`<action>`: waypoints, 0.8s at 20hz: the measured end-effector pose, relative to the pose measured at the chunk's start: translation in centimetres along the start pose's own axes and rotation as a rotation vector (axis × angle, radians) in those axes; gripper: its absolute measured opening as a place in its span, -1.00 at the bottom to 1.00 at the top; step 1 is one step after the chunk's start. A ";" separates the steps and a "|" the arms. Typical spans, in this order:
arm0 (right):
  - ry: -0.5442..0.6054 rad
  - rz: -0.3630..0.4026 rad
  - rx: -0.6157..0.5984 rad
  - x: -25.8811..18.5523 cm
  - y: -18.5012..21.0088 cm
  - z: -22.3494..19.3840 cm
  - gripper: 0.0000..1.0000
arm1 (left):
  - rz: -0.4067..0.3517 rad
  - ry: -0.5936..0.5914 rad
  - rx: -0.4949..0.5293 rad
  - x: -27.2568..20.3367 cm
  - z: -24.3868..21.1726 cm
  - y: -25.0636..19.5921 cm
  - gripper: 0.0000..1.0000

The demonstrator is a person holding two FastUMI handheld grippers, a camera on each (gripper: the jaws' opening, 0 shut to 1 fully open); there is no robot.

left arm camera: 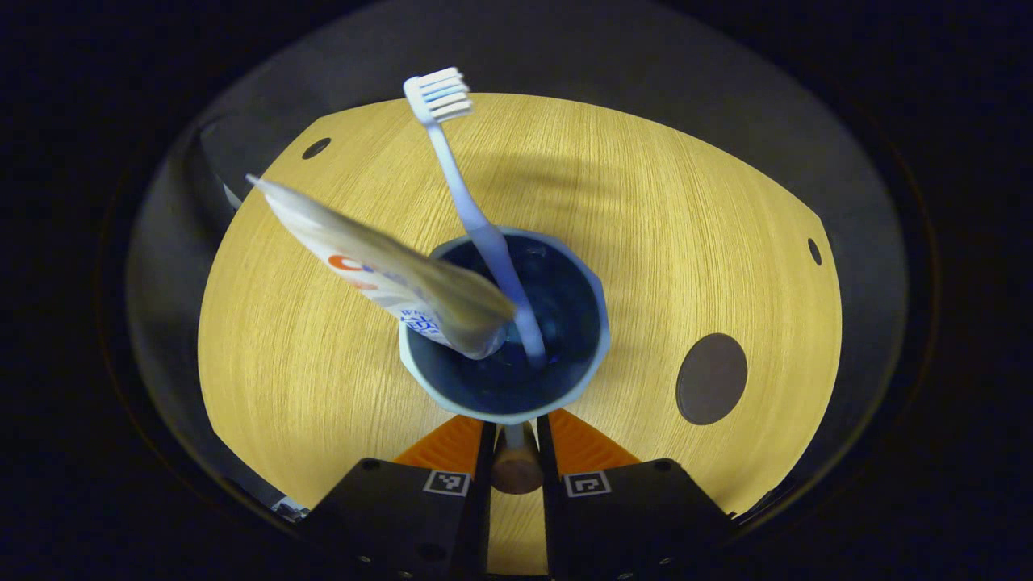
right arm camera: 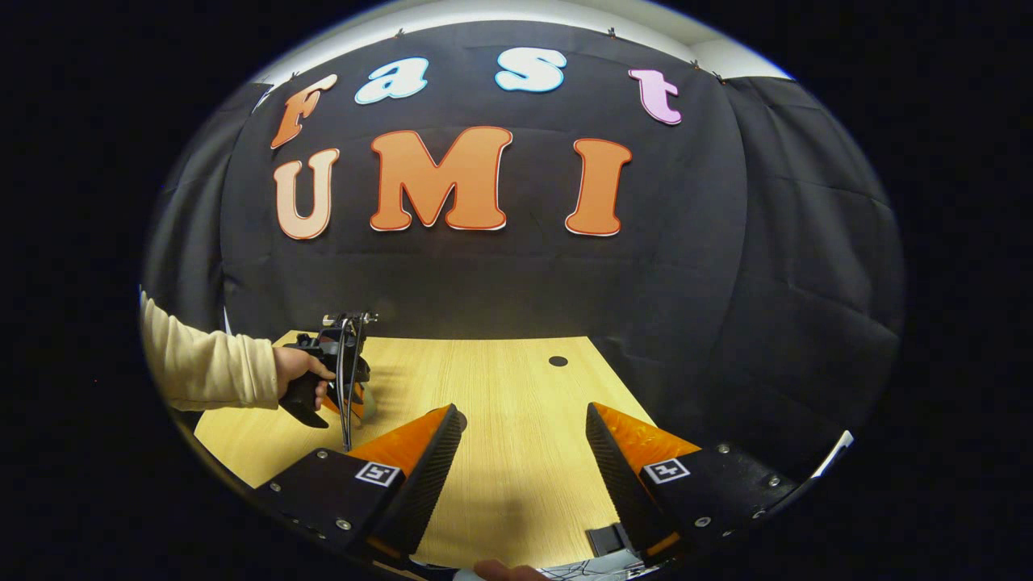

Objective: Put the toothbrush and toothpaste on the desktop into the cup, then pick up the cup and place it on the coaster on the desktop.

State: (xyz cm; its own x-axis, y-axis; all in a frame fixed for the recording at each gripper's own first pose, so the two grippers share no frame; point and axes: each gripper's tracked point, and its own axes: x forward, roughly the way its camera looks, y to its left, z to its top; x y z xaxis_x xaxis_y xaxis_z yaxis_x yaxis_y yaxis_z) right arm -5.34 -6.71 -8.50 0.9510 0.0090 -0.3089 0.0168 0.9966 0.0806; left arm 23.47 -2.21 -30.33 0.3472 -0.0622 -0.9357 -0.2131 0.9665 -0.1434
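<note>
Cup [left arm camera: 504, 379] held above the surface [left arm camera: 646, 242], left tongs [left arm camera: 516, 440] clamped on its handle [left arm camera: 516, 464], toothbrush [left arm camera: 472, 210] standing bristles-up, toothpaste [left arm camera: 379, 270] leaning left, coaster [left arm camera: 711, 379] near right edge, right tongs [right arm camera: 523, 428] apart.

A staged recording booth, not a lived-in room: black cloth [right arm camera: 726, 266] is hanging as a wall across the upper frame, and a bare wood-grain bench [right arm camera: 516, 420] with round cable holes [right arm camera: 558, 361] is sitting below centre.

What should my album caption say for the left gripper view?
Left gripper lifting cup with toothbrush and toothpaste inside.
</note>
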 end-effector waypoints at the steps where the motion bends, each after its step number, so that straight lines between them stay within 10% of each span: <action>1: 0.000 0.001 0.003 0.1 -0.1 0.1 0.87 | -0.006 -0.007 0.003 0.0 0.1 0.0 -0.48; 16: 0.031 0.045 0.011 1.6 -0.2 0.0 0.88 | -0.066 -0.115 0.073 -1.8 1.2 -0.2 -0.58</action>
State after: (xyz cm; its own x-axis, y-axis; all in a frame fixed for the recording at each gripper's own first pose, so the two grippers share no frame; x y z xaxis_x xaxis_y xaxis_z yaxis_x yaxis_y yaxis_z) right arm -3.87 -6.87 -9.00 0.9408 0.0568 -0.3343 -0.0225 0.9941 0.1057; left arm 23.93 -2.04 -28.20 0.4612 -0.1018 -0.8814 -0.1211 0.9769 -0.1762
